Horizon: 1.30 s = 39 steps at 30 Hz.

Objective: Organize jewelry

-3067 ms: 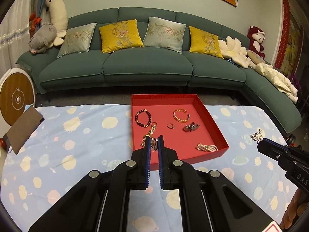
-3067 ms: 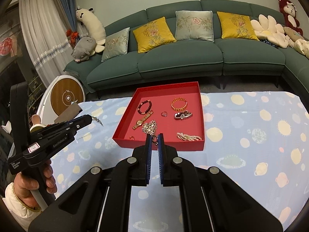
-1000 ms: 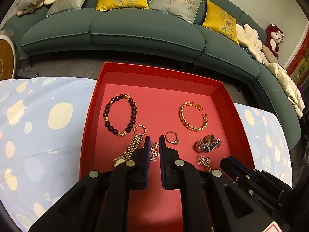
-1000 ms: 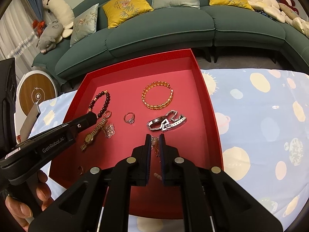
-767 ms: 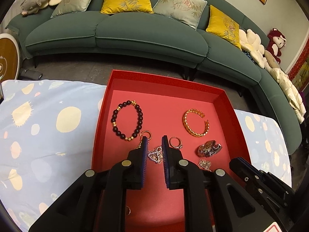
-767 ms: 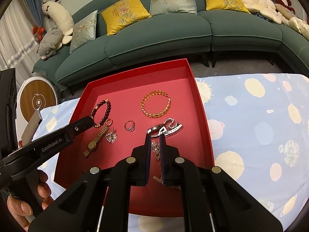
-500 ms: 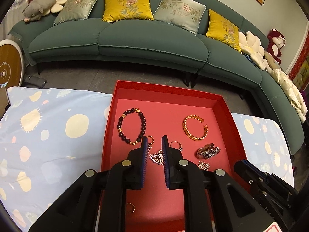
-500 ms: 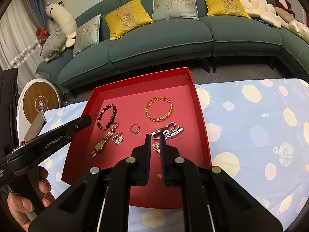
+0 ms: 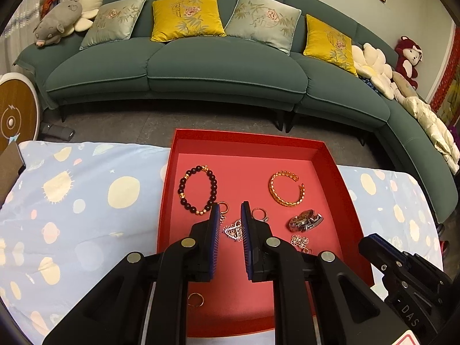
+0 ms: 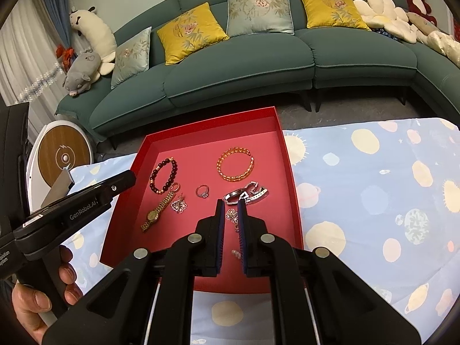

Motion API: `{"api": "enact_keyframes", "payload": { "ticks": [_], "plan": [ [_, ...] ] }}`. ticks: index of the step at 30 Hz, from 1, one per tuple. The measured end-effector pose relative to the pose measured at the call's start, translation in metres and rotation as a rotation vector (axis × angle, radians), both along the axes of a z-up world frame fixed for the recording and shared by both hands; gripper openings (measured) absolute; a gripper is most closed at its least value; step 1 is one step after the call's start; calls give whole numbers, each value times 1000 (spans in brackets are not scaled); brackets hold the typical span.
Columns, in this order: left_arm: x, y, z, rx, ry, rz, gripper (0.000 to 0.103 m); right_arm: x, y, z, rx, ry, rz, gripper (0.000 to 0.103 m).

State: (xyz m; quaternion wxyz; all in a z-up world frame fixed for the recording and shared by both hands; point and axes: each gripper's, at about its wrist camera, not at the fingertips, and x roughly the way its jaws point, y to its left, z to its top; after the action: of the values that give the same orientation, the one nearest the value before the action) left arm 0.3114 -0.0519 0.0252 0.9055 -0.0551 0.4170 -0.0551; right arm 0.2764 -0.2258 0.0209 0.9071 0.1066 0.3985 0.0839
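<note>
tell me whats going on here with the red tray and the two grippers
A person holds two grippers above a red tray of jewelry. The left gripper is open over a silver filigree pendant; the right gripper is open over a small flower charm. Neither holds anything.

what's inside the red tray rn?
Red tray holds a dark bead bracelet, gold cuff, gold watch, silver ring, silver watch band, and filigree pendants. The grippers cover the tray's near part.
</note>
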Motion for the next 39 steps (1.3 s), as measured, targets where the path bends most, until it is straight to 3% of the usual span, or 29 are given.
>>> {"api": "enact_keyframes", "payload": {
  "ticks": [2,6,10,15,18,19,23,29,32,39],
  "plan": [
    [-5,1,6,15,-12,2,13,-7,-1,5,-20,-18,-8,30],
    [-22,7,18,12,-27,23,15,-24,-1,12,-61,-42,-11,35],
    [-48,13,31,2,-50,55,22,-50,-10,20,-14,-62,-37,58],
    [-91,14,36,26,-73,55,25,-80,-20,29,27,-71,-56,67],
    [-125,13,36,97,-105,69,57,-101,-22,34,20,-90,-60,74],
    [-137,13,37,119,-120,78,62,-107,-22,34,14,-93,-64,79],
    [-171,16,37,127,-137,76,62,-138,-26,34,-22,-105,-89,84],
    [-203,21,21,132,-132,97,73,-169,-24,24,-92,-99,-138,93],
    [-203,20,9,103,-102,85,76,-170,-16,18,-136,-108,-127,96],
    [-196,17,-4,134,-91,85,80,-163,20,13,-307,-145,-56,98]
  ]
}}
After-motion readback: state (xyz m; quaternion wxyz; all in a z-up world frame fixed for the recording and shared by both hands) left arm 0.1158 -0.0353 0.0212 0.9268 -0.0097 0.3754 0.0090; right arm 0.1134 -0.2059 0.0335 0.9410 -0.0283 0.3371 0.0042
